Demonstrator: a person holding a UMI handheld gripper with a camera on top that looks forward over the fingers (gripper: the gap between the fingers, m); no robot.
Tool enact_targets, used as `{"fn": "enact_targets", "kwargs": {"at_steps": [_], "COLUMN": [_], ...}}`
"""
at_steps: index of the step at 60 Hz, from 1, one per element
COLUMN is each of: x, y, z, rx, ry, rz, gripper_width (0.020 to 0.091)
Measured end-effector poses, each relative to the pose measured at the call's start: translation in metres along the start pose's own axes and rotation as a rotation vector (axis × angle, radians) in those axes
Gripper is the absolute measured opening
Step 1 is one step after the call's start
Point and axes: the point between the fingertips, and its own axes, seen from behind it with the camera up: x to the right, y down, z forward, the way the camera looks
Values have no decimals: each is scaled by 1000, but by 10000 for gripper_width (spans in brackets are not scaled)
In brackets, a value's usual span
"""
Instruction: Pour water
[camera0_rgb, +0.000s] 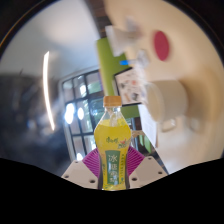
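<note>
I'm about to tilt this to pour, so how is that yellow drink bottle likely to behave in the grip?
The bottle looks nearly full, so probably heavy for its size. Its smooth label may be slippery against the pads, and thin plastic would likely flex if squeezed. It sits between the fingers of the gripper.

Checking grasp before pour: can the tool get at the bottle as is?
Probably yes: the bottle already stands between the tool's fingers, nothing in front of it. Whether both pads press on it I cannot tell.
</note>
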Motion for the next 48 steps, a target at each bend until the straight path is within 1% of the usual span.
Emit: {"fn": "enact_targets", "kwargs": {"at_steps": [3,4,5,6,9,10,11,13,14,16,18,19,22,25,27,30,31,36,37,38,42,44,45,46,48], "x": [-30,-43,-54,-64,-101,-112,-125,-142,-160,-163,-156,-173,-164,-143,-122,-88,-77,-32,-19,-17,3,10,19,21,26], "y": [7,10,10,8,0,-6,-14,-30,-36,-56,-82,-84,-119,-158,-186,-225,-221,-238,-262,-242,-245,-244,-257,-249,-252], "z": [-3,-21,-17,-7,-15,-19,-36,-43,-32,-37,-54,-43,-46,-44,-42,-42,-33,-14,-12,-14,-3,1,8,2,2], "rx": [-27,-38,-40,-28,20,44,66,123,161,207,220,232,260,292,298,263,252,164,149,136,89,69,65,64,63], "ry": [-46,-69,-93,-103,-153,-163,-181,-183,-156,-130,-126,-80,-8,74,150,212,251,307,303,322,341,345,346,361,387], "rz": [-191,-265,-348,-433,-715,-821,-927,-1125,-1197,-1355,-1503,-1541,-1662,-1746,-1770,-1807,-1785,-1751,-1748,-1734,-1707,-1704,-1708,-1708,-1712], "gripper_width": [299,331,300,300,301,300,300,299,299,298,300,300,300,301,302,302,303,302,304,310,310,327,328,328,328]}}
